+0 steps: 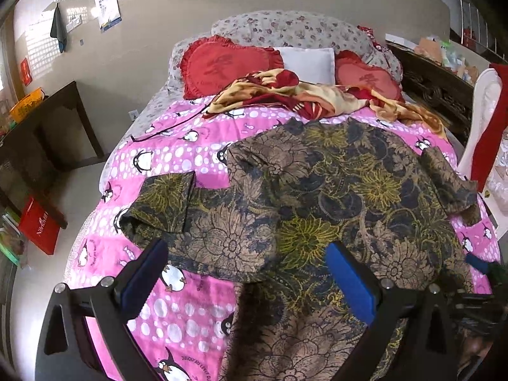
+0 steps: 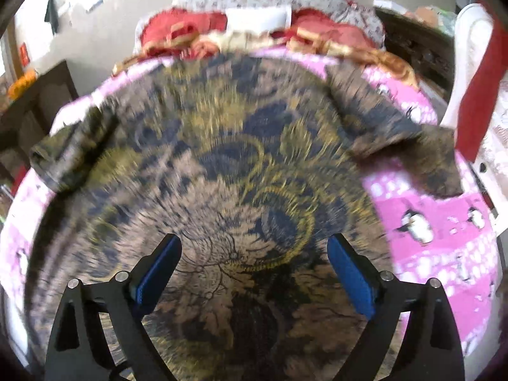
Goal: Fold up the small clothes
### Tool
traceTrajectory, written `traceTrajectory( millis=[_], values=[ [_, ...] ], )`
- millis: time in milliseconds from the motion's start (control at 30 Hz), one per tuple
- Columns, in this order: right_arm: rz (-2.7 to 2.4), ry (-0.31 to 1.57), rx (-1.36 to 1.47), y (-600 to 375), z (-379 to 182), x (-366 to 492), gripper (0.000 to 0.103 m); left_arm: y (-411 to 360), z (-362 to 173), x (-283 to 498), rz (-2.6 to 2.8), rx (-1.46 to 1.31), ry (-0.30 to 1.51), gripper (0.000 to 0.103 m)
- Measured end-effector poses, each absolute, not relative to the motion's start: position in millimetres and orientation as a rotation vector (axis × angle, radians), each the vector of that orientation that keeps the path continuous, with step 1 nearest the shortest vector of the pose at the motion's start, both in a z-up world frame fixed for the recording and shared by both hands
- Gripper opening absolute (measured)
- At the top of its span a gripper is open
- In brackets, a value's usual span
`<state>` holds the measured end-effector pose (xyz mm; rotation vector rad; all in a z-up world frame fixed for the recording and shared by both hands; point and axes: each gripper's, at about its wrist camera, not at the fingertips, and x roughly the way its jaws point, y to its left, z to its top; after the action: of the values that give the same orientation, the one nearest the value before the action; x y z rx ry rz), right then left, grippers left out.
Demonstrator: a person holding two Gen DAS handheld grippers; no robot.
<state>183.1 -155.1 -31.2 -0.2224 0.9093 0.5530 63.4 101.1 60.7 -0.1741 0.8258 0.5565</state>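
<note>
A short-sleeved shirt point(image 1: 317, 190) with a dark brown, blue and yellow flower print lies spread on the pink penguin bedspread point(image 1: 177, 155). Its left sleeve point(image 1: 165, 200) is folded inward and its right sleeve point(image 1: 444, 184) lies out to the side. My left gripper point(image 1: 244, 263) hovers open above the shirt's lower left part, nothing between its blue pads. My right gripper point(image 2: 254, 260) is open over the shirt point(image 2: 222, 165), which fills the blurred right wrist view; no cloth sits between its pads. The right gripper's blue tip point(image 1: 476, 263) shows at the left wrist view's right edge.
A crumpled red and cream blanket point(image 1: 301, 98), two red heart cushions point(image 1: 222, 66) and flowered pillows lie at the head of the bed. A dark wooden table point(image 1: 47, 133) stands left of the bed. A white chair with red cloth point(image 1: 485, 127) stands right.
</note>
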Motion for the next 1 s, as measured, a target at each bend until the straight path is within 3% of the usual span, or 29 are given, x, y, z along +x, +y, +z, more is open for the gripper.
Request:
traceTrajectory(
  millis=[267, 467, 533, 667, 800, 1000],
  values=[
    [0.526, 0.77, -0.247, -164.7, 16.7, 171.6, 0.083, 117.4, 50.9, 68.9, 0.55, -0.108, 0.848, 0.102],
    [0.555, 0.728, -0.239, -167.9, 30.5, 156.6, 0.083, 160.8, 0.7, 59.7, 0.596, 0.257, 0.868, 0.101],
    [0.572, 0.719, -0.258, -169.6, 26.7, 147.1, 0.083, 176.8, -9.7, 51.1, 0.578, 0.309, 0.879, 0.095],
    [0.592, 0.76, -0.267, -172.4, 9.9, 140.1, 0.083, 230.2, -6.6, 47.4, 0.467, 0.131, 0.889, 0.093],
    [0.599, 0.808, -0.284, -166.2, -12.7, 144.9, 0.083, 249.2, -8.2, 68.2, 0.41, 0.085, 0.941, 0.073],
    [0.592, 0.884, -0.31, -146.8, -55.4, 157.7, 0.083, 233.7, -21.8, 110.4, 0.363, 0.146, 1.027, 0.074]
  ],
)
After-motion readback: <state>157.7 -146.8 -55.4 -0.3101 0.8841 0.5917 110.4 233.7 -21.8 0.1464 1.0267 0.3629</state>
